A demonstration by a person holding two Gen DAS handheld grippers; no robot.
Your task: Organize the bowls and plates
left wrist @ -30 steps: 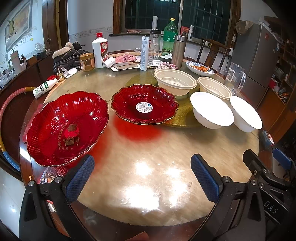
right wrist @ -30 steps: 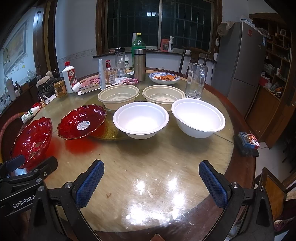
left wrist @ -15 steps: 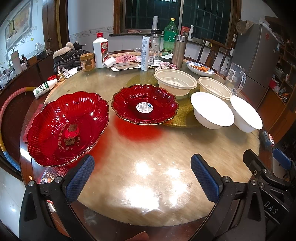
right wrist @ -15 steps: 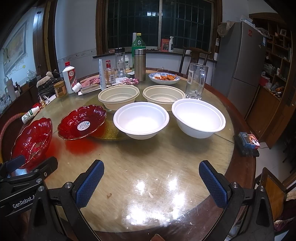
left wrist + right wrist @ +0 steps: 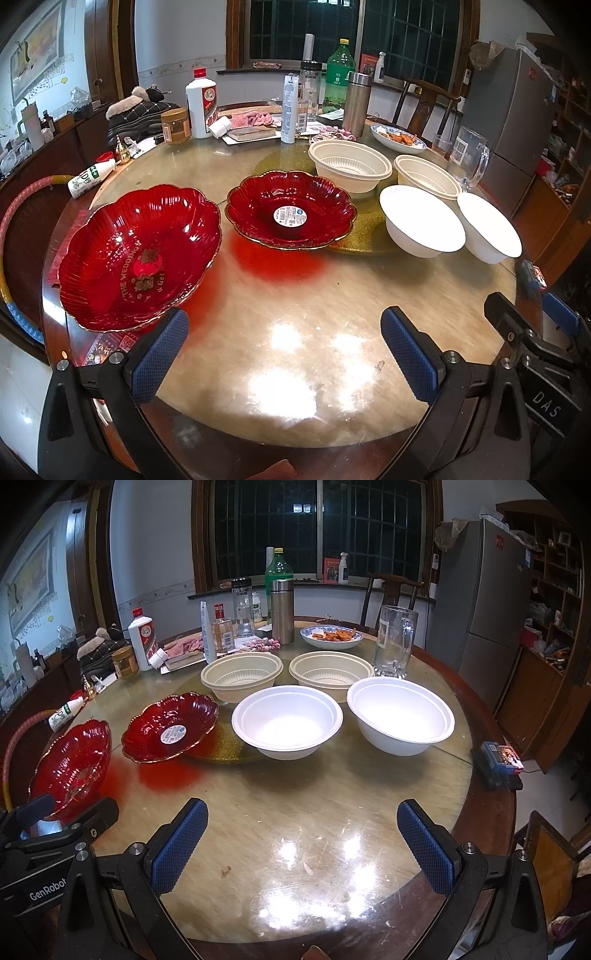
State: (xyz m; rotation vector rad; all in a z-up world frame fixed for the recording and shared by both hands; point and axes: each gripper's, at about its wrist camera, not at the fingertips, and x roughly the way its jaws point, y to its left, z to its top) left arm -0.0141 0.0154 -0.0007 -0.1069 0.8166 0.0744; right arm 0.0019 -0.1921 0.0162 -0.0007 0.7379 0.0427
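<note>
Left gripper (image 5: pixel 282 349): fingers released, over bare desk (image 5: pixel 295 295).
Right gripper (image 5: pixel 303 843): fingers released, holding nothing.
Red plates (image 5: pixel 136 254), (image 5: pixel 291 210): side by side, left.
White bowls (image 5: pixel 288 720), (image 5: pixel 400 712): right, apart.
Cream bowls (image 5: pixel 242 675), (image 5: pixel 330 672): behind the white bowls.

The near part of the table (image 5: pixel 295 812) is bare glass, with open room in front of both grippers. Beyond it a row bars the way: two red plates (image 5: pixel 138 254) (image 5: pixel 291 210) on the left, near each other but apart, then two white bowls (image 5: pixel 288 720) (image 5: pixel 400 714) side by side with a narrow gap. Just behind stand two cream bowls (image 5: pixel 242 675) (image 5: pixel 330 672), a glass mug (image 5: pixel 395 642) and crowded bottles (image 5: pixel 282 609). A small box (image 5: pixel 500 757) sits at the right rim.
</note>
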